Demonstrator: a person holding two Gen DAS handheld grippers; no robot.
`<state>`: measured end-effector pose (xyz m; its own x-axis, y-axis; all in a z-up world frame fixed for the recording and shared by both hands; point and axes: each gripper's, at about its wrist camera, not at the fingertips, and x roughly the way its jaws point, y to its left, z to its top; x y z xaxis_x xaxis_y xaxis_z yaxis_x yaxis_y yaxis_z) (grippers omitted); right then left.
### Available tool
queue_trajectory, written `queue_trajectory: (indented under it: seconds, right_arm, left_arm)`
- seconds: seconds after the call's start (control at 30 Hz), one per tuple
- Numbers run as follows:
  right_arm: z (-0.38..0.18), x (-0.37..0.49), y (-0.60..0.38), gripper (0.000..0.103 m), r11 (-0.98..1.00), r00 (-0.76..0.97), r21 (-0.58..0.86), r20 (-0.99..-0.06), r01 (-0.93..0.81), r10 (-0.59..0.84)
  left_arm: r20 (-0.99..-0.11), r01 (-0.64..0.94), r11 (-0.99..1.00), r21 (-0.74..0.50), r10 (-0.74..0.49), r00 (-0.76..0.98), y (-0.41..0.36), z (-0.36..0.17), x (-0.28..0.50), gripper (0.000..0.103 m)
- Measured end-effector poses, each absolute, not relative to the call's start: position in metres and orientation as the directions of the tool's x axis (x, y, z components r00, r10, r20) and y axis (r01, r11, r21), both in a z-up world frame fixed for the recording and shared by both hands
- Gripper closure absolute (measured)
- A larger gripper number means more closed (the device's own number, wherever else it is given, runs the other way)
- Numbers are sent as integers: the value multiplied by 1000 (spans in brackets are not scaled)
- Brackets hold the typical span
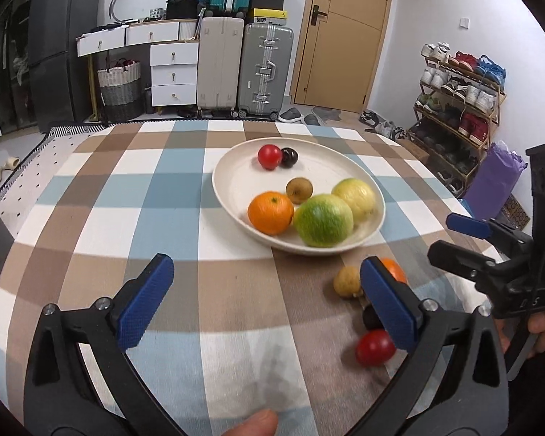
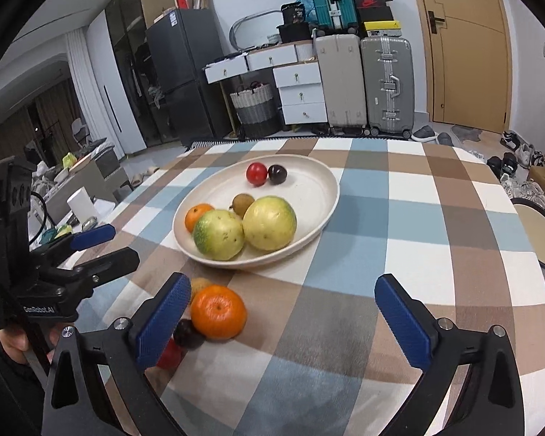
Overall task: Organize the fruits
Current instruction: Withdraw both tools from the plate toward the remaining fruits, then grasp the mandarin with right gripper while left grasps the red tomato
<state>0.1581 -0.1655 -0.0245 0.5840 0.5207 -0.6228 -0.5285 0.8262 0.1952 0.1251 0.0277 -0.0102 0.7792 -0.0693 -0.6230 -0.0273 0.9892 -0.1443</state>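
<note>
A cream plate (image 1: 236, 189) (image 2: 309, 189) on the checked tablecloth holds a red tomato (image 1: 269, 157), a dark plum (image 1: 289, 157), a brown fruit (image 1: 299, 190), an orange (image 1: 270, 213) and two large green-yellow fruits (image 1: 324, 220) (image 1: 355, 199). Nearer than the plate, loose on the cloth, lie an orange (image 2: 218, 311), a small brown fruit (image 1: 347, 282), a dark plum (image 2: 187, 333) and a red tomato (image 1: 375, 347). My left gripper (image 1: 269, 301) is open over bare cloth, the loose fruits beside its right finger. My right gripper (image 2: 283, 319) is open, the loose orange just inside its left finger.
The table's far edge (image 1: 236, 121) faces suitcases (image 1: 265, 69) and a white drawer unit (image 1: 174, 72). A shoe rack (image 1: 457, 94) stands at the right. A round stool (image 2: 541, 236) sits off the table's right side. A thumb (image 1: 258, 423) shows at the bottom.
</note>
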Motion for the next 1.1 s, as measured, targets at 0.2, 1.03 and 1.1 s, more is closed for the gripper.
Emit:
queue_trajectory:
  seconds: [0.2, 1.03, 1.1]
  right_arm:
    - [-32, 159, -160, 0, 816, 542, 202, -658, -542, 523]
    - [-51, 163, -133, 9, 792, 428, 261, -726, -552, 538]
    - [-53, 163, -131, 17, 784, 412, 268, -731, -559, 544]
  left_arm:
    - [-648, -4, 992, -126, -79, 758, 20, -14, 119, 1]
    - [-686, -42, 985, -165, -84, 723, 30, -24, 135, 1]
    - [-683, -49, 984, -172, -83, 726, 33, -23, 135, 1]
